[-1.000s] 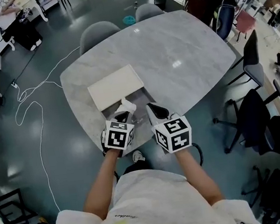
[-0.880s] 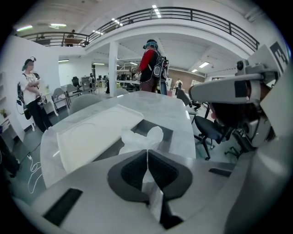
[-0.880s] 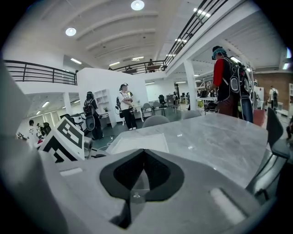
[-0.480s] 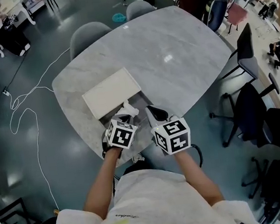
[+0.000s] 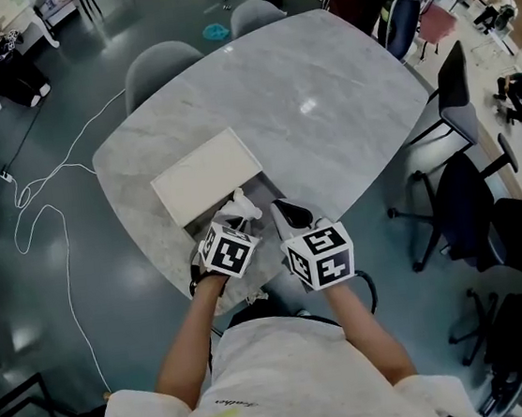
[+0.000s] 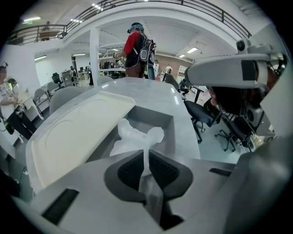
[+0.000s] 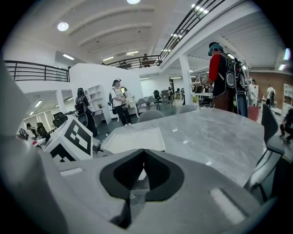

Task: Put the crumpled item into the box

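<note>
The crumpled white item (image 6: 136,138) hangs just over the open grey box (image 6: 158,118), and my left gripper (image 6: 146,157) is shut on its lower end. From the head view the crumpled item (image 5: 240,204) sits at the near end of the box (image 5: 265,188), in front of my left gripper (image 5: 233,219). The box's white lid (image 5: 206,176) lies flipped open to the left. My right gripper (image 5: 286,212) is beside the left one, at the box's near right corner, jaws shut with nothing in them. In the right gripper view, the right gripper (image 7: 143,157) points past the lid (image 7: 133,139).
The box sits near the front edge of a grey marble table (image 5: 323,101). Two grey chairs (image 5: 160,64) stand at the far side and dark office chairs (image 5: 462,112) at the right. A white cable (image 5: 45,220) runs over the floor at the left. People stand in the background (image 7: 223,77).
The view has shifted a little. My left gripper with the crumpled item has edged slightly forward over the box's near end. The right gripper has barely moved.
</note>
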`<state>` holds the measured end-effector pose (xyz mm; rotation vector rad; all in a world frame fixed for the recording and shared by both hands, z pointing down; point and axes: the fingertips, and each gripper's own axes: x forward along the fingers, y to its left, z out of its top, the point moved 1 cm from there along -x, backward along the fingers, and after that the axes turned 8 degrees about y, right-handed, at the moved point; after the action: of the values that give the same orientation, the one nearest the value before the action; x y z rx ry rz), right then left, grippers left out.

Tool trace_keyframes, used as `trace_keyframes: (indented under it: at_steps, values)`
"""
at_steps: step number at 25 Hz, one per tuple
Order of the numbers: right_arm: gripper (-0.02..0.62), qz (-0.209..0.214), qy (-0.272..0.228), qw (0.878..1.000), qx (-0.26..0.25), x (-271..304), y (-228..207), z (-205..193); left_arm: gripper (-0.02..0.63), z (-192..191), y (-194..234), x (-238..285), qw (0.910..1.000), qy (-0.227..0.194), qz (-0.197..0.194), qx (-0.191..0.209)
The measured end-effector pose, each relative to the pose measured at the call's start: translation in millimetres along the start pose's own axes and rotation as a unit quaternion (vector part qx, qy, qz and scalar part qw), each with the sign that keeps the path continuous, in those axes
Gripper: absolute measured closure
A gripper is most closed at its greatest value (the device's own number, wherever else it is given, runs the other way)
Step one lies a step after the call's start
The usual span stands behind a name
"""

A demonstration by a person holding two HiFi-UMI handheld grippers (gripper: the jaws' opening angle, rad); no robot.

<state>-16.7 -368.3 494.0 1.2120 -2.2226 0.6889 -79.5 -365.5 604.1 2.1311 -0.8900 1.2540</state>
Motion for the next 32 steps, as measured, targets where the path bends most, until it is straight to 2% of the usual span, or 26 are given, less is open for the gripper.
trace_keyframes:
  at_steps: [8,13,16,19,25,29,32]
  values:
    - [0.591,0.012,-0.002,1.0,-0.008,0,5,0,0.588,4,2,-14,0.9994,-0.024,0.011,-0.021]
    - [0.591,0.033,-0.011,0.999,-0.022,-7,10,4,0.588,18,2,-45,0.996,-0.068,0.036,-0.044]
    - [0.591,0.048,-0.017,0.998,-0.031,-12,17,6,0.588,19,4,-70,0.9911,-0.101,0.054,-0.068]
    - [0.591,0.063,-0.022,0.997,-0.043,-19,23,7,0.588,15,0,-93,0.9834,-0.134,0.065,-0.103]
    - [0.591,0.092,-0.035,0.993,-0.064,-41,36,10,0.588,9,-5,-137,0.9619,-0.194,0.115,-0.154]
    - [0.591,0.105,-0.045,0.991,-0.073,-57,39,4,0.588,3,-17,-156,0.9445,-0.234,0.145,-0.18]
    - [0.591,0.113,-0.051,0.989,-0.076,-68,39,0,0.588,-4,-28,-166,0.9348,-0.252,0.159,-0.193]
